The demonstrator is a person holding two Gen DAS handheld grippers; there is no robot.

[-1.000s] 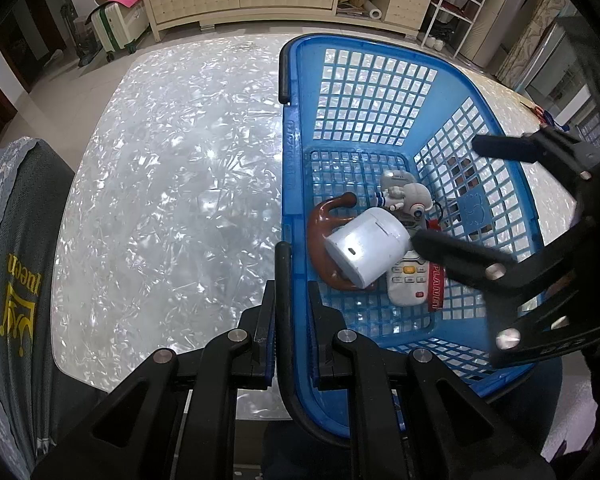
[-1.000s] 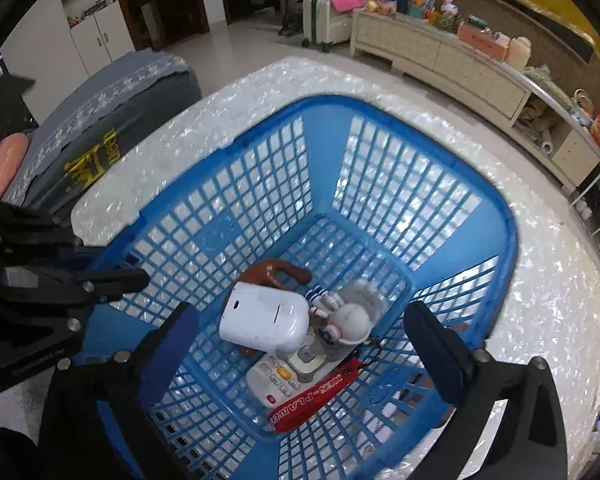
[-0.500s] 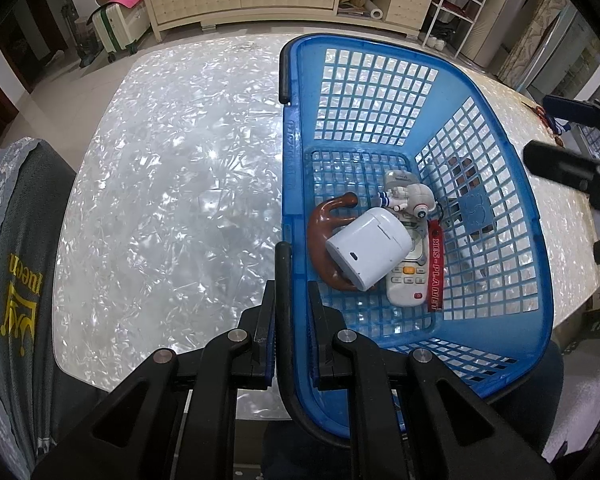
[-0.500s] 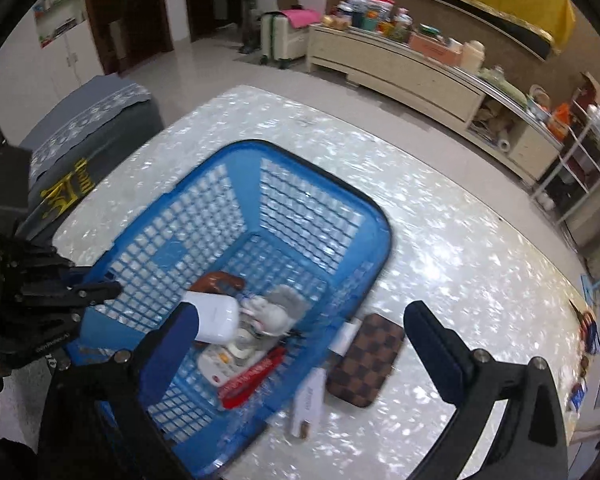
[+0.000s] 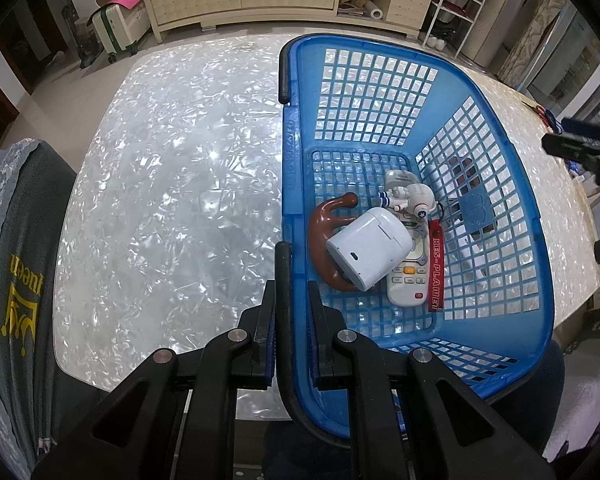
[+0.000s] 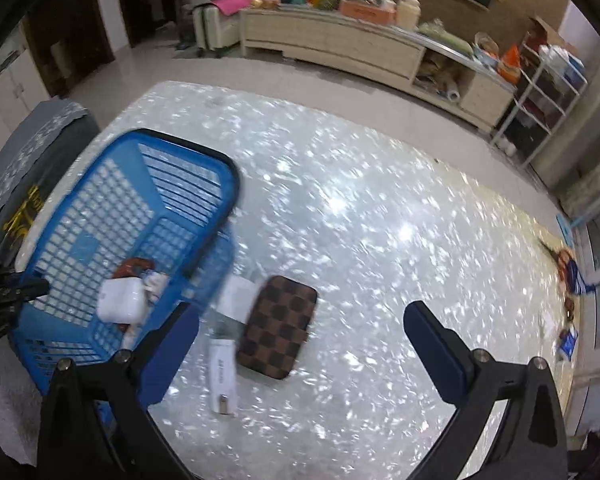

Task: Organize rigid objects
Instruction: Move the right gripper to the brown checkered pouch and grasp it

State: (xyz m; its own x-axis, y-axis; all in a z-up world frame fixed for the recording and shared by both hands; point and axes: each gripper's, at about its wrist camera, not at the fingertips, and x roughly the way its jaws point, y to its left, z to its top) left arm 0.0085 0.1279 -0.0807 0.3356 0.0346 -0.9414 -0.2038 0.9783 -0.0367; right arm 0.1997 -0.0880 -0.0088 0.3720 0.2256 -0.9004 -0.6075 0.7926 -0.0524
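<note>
Blue plastic of the basket point(image 5: 496, 184) is pinched at its near rim by the left gripper point(image 5: 291, 292), jaws narrow on the black handle. The right gripper point(image 6: 300, 344), jaws wide and holding nothing, hangs above the checkered case point(image 6: 277, 326) and white stick point(image 6: 223, 376) on the table point(image 6: 380, 216) just beside the basket. A square, low approach to one item is advised. Motion blur smears the basket wall; a white object under the case is partly covered.
</note>
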